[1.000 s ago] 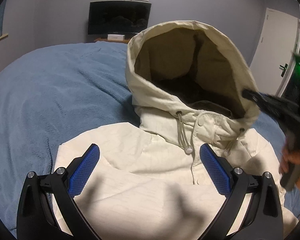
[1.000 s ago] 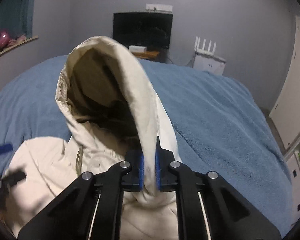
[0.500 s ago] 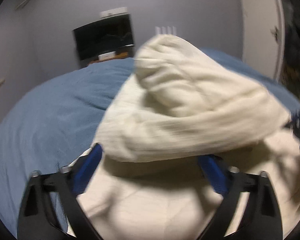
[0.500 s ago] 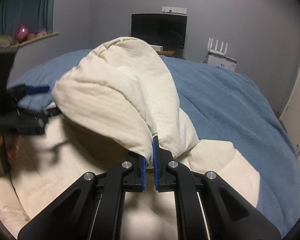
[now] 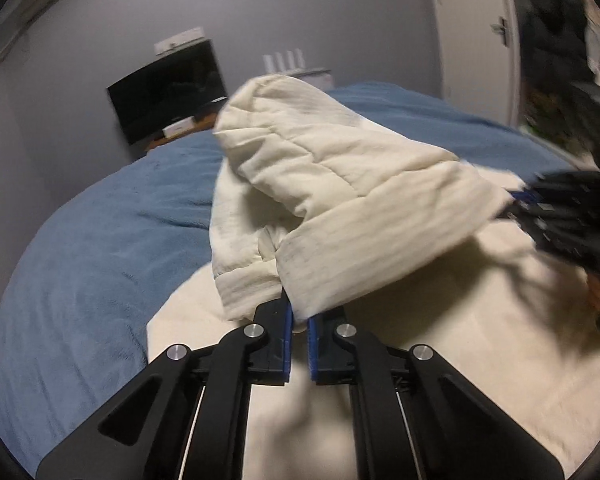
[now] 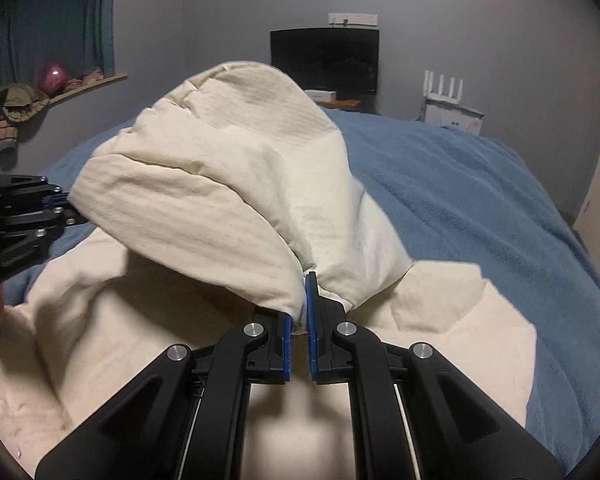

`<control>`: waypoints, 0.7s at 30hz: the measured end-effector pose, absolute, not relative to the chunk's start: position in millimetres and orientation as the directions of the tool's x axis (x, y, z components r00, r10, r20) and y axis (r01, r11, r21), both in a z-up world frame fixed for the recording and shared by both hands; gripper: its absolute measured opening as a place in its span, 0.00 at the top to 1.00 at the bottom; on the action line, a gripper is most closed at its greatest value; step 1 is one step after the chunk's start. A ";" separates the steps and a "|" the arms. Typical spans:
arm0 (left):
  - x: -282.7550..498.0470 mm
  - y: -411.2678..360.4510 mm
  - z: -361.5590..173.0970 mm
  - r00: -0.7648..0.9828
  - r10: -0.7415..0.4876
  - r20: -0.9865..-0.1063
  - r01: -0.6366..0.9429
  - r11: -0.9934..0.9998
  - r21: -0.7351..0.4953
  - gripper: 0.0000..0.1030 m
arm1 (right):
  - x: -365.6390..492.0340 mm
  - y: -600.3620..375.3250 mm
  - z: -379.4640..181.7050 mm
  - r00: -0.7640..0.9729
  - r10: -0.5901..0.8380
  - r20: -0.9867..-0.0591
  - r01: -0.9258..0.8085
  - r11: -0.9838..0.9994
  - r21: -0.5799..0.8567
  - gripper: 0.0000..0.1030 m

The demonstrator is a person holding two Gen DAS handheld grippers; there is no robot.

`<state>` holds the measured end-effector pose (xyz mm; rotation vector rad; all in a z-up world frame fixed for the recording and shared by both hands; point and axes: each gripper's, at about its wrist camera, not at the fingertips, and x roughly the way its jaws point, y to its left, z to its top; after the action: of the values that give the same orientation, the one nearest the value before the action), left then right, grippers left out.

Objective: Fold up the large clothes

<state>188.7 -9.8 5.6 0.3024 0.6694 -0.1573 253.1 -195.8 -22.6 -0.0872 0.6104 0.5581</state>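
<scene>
Your left gripper [image 5: 298,316] is clamped down on the hood [image 5: 352,184] rim, cream cloth pinched between the blue pads [image 5: 286,330], jaws nearly together. Your right gripper [image 6: 304,304] is clamped the same way on the opposite side of the hood rim, cloth caught between its pads [image 6: 309,312]. The hood is lifted off the bed [image 6: 480,208] and tipped toward you over the jacket [image 6: 120,320] chest, stretched between your two grips. The jacket body lies flat on the blue bed cover, right below both grippers. In the left view your right gripper [image 5: 520,200] shows blurred at the right edge, on the hood rim. In the right view your left gripper [image 6: 66,208] sits at the left edge, on the hood. A dark TV [image 6: 324,60] stands by the far wall, a white door [image 5: 476,36] at right.
</scene>
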 end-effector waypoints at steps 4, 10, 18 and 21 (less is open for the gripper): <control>160.3 -10.0 4.2 0.743 -0.036 -0.668 0.277 0.926 0.258 0.94 | 239.7 -200.5 -19.5 0.631 0.522 -0.574 -0.578 0.810 0.102 0.96; 164.8 1.2 -51.8 0.623 0.016 -0.782 0.297 0.920 0.255 0.94 | 227.6 -186.8 -29.2 0.590 0.527 -0.611 -0.630 0.775 0.060 0.95; 174.0 16.2 -56.8 0.634 -0.047 -0.772 0.287 0.941 0.179 0.66 | 249.3 -193.6 -46.3 0.563 0.528 -0.635 -0.588 0.796 0.141 0.95; 168.5 15.7 -49.0 0.653 -0.069 -0.754 0.290 0.943 0.165 0.36 | 250.7 -198.5 -45.6 0.566 0.537 -0.626 -0.578 0.799 0.163 0.95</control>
<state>168.5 15.7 -49.0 0.2832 0.8373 -0.2068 250.7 -198.5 -45.6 -0.0630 0.7140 0.6561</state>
